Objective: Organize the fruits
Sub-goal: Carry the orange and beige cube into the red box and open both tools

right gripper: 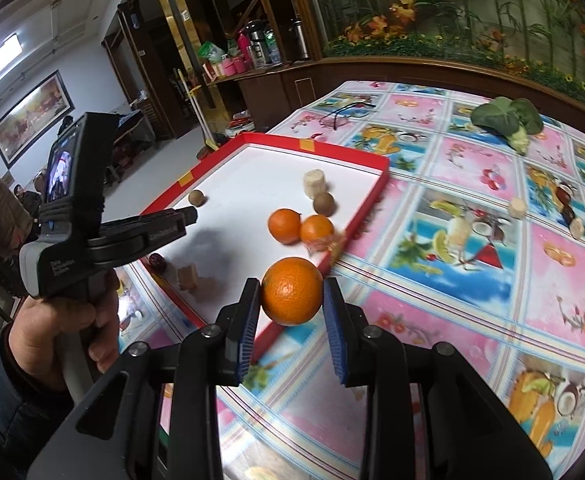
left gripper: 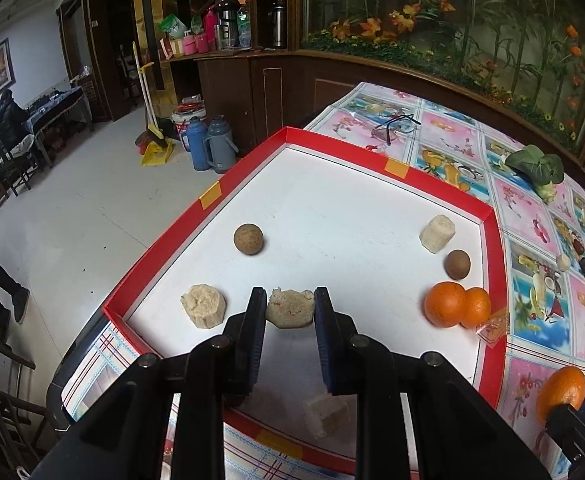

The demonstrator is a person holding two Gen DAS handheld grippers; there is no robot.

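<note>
A red-rimmed white tray (left gripper: 492,248) (right gripper: 380,180) holds two oranges (left gripper: 454,306) (right gripper: 300,228), two brown round fruits (left gripper: 248,239) (left gripper: 457,265) and several pale cut fruit pieces (left gripper: 437,233). My left gripper (left gripper: 290,306) is shut on a pale fruit chunk (left gripper: 290,309) just above the tray floor; beside it lies another chunk (left gripper: 203,305). My right gripper (right gripper: 292,300) is shut on an orange (right gripper: 291,291) held above the tray's near right rim; it also shows in the left wrist view (left gripper: 561,396). The left gripper's body (right gripper: 92,232) shows over the tray's left side.
A green leafy vegetable (left gripper: 540,170) (right gripper: 510,120) and loose fruit pieces (right gripper: 518,208) lie on the flowered tablecloth right of the tray. Eyeglasses (left gripper: 398,124) lie beyond it. A pale cube (left gripper: 326,414) sits under the left gripper. Thermoses (left gripper: 212,144) stand on the floor left of the table.
</note>
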